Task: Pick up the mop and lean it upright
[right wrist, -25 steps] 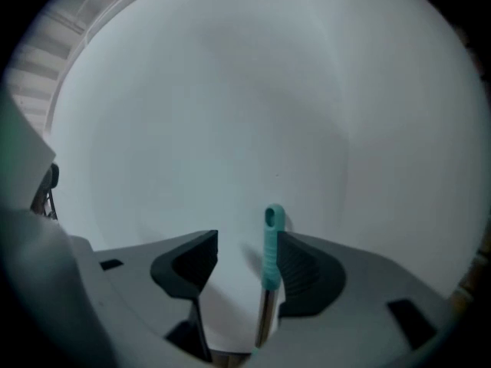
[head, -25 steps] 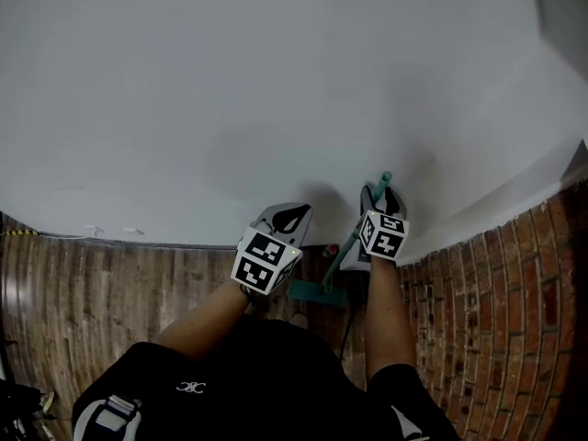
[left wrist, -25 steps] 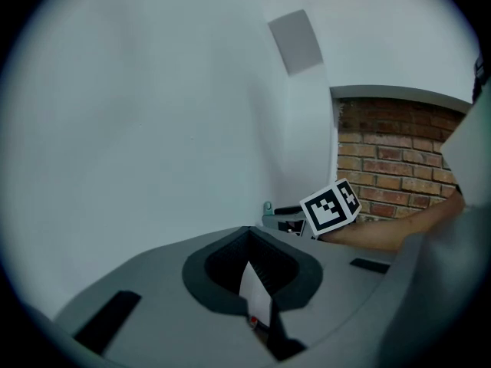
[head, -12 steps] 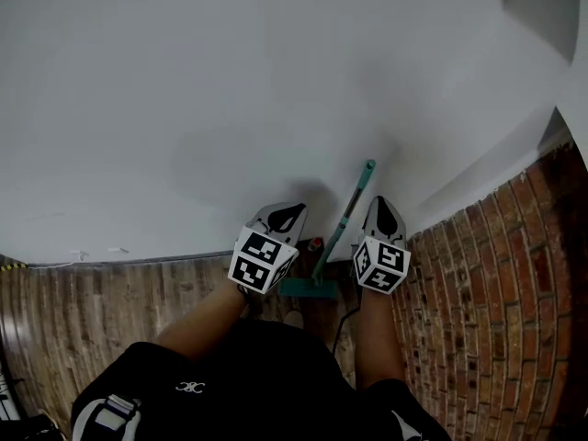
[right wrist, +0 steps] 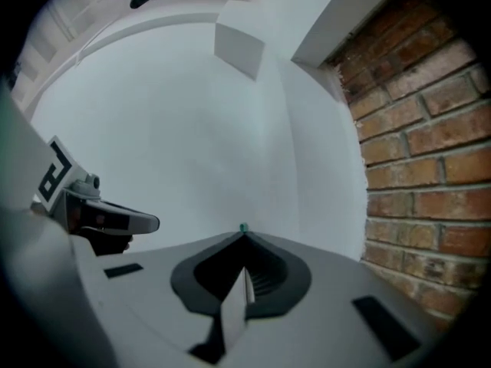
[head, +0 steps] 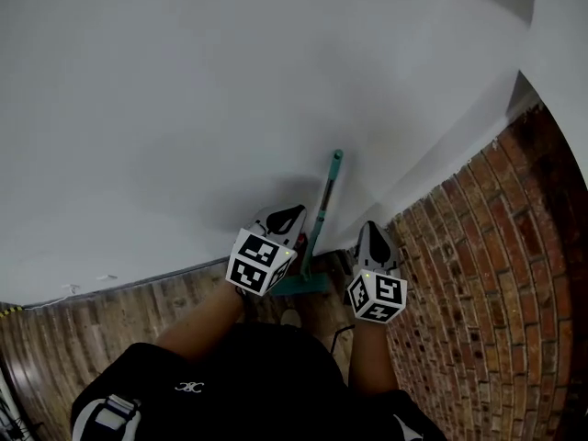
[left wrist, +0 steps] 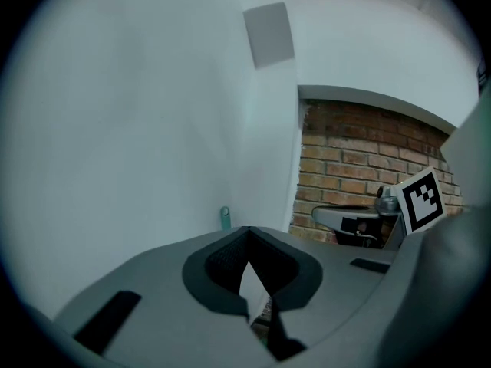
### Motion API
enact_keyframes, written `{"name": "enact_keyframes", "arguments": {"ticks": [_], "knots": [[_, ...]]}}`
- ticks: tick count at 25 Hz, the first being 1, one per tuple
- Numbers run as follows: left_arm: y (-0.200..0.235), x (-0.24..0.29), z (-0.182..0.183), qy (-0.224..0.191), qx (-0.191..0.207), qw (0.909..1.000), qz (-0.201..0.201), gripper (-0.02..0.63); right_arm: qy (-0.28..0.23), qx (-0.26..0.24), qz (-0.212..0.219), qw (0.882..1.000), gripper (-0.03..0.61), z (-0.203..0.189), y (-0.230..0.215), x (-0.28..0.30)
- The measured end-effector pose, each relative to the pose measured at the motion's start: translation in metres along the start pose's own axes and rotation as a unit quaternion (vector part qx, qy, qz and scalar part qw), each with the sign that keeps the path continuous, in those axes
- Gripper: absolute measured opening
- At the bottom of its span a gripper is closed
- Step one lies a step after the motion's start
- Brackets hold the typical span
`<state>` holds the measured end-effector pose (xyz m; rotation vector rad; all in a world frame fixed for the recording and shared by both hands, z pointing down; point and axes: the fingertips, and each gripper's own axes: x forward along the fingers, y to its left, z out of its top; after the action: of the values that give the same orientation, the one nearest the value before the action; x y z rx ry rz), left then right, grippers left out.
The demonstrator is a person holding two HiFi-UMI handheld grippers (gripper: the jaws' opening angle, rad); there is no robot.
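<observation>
Right tool (right wrist: 244, 240) with jaws together — teal mop tip (right wrist: 243, 227) just beyond, brick wall (right wrist: 430, 167) rightward

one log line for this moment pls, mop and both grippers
mop: upright, leaning on white wall | left gripper: shut, empty | right gripper: shut, empty | step: lean done

Left tool (head: 286, 215) and right tool (head: 373, 233) point forward side by side, jaws closed, empty.
</observation>
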<state>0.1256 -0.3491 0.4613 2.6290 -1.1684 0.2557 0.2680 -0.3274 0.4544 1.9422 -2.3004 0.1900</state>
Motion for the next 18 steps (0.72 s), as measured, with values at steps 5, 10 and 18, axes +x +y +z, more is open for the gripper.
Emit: {"name": "enact_keyframes", "arguments": {"ticks": [5,10,18], "knots": [[-0.013,0.008,0.002,0.001,0.005,0.9998,-0.020,-0.008,-0.004,-0.001,-0.004,1.000,0.014,0.005,0.000,-0.007],[-0.014,0.010,0.000,0.005,0.009,0.9996,-0.025,-0.009,0.000,0.003,-0.003,1.000,0.014,0.002,0.003,-0.006],[-0.003,0.008,-0.004,0.014,0.009,0.9998,-0.012,-0.008,0.007,0.006,0.009,1.000,0.014,-0.004,0.010,0.004]]}}
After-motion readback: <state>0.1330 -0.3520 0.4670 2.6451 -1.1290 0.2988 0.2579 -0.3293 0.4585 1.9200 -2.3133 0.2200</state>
